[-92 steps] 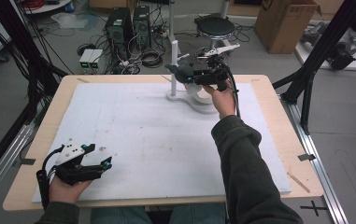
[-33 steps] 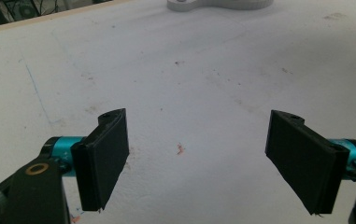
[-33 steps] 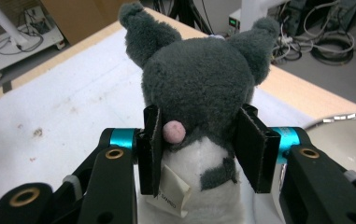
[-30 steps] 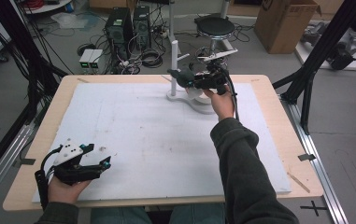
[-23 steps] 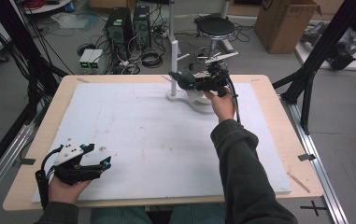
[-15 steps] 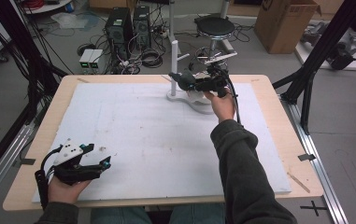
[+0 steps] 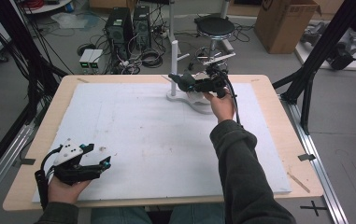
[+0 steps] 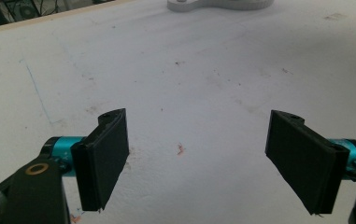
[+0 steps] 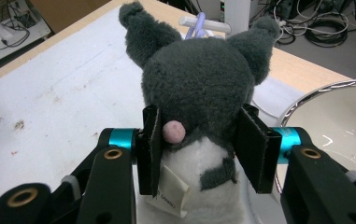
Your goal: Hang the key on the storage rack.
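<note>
A grey plush toy (image 9: pixel 199 79) with two ears, a pink nose and a white belly sits between the pads of my right gripper (image 9: pixel 202 149), which is shut on its sides. In the high view that gripper (image 7: pixel 192 85) holds the plush toy (image 7: pixel 181 82) just above the white stand's base (image 7: pixel 185 98), next to its upright post (image 7: pixel 174 56) at the far middle of the board. A white peg (image 9: pixel 213 25) with a purple loop shows behind the toy's ears. My left gripper (image 7: pixel 105 163) rests at the near left, open, and its jaws (image 8: pixel 208 154) have only bare board between them.
A white foam board (image 7: pixel 143 135) covers the wooden table (image 7: pixel 269 93). A round pale disc with a shiny rim (image 9: pixel 334 121) lies close to the right of the toy. Beyond the far edge are computer cases (image 7: pixel 126 23), cables, a stool (image 7: pixel 215 27) and a cardboard box (image 7: pixel 288 21).
The right gripper with the plush toy has shifted slightly down toward the stand's base and tilted a little. The left hand has not moved.
</note>
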`<action>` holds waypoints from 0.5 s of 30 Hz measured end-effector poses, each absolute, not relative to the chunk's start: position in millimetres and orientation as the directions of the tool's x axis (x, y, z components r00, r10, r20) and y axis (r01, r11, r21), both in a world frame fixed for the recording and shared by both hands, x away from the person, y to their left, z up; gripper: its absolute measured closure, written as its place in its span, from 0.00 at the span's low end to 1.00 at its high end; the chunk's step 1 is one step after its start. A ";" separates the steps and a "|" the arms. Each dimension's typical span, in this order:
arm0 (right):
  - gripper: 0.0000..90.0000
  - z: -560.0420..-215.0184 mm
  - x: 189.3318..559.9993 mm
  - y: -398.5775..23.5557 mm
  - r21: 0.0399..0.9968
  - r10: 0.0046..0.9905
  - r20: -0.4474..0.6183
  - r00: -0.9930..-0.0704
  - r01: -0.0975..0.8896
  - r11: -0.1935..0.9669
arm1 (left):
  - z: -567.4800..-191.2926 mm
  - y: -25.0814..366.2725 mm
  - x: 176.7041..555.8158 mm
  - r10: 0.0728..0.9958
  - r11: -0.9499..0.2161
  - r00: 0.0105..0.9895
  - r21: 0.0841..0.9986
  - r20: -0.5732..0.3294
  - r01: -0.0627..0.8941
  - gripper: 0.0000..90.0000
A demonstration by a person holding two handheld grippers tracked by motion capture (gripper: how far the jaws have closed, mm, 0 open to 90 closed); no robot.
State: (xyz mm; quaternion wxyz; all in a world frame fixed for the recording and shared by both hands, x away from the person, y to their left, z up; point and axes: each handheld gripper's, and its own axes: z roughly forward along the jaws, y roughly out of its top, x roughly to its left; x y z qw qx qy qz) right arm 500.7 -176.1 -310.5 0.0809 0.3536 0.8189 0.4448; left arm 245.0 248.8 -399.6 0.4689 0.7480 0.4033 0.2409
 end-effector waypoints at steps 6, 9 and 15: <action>0.61 -312.4 501.6 -173.8 0.781 0.654 0.174 -0.736 0.508 0.364 | -399.6 248.8 245.0 0.830 -0.233 0.557 0.896 -0.020 0.379 0.24; 0.61 -313.0 502.1 -173.7 0.778 0.658 0.171 -0.734 0.510 0.366 | -399.6 248.8 245.3 0.829 -0.236 0.559 0.895 -0.017 0.377 0.24; 0.61 -316.1 503.8 -170.4 0.769 0.661 0.173 -0.730 0.520 0.373 | -399.5 248.8 245.2 0.831 -0.231 0.556 0.896 -0.020 0.379 0.24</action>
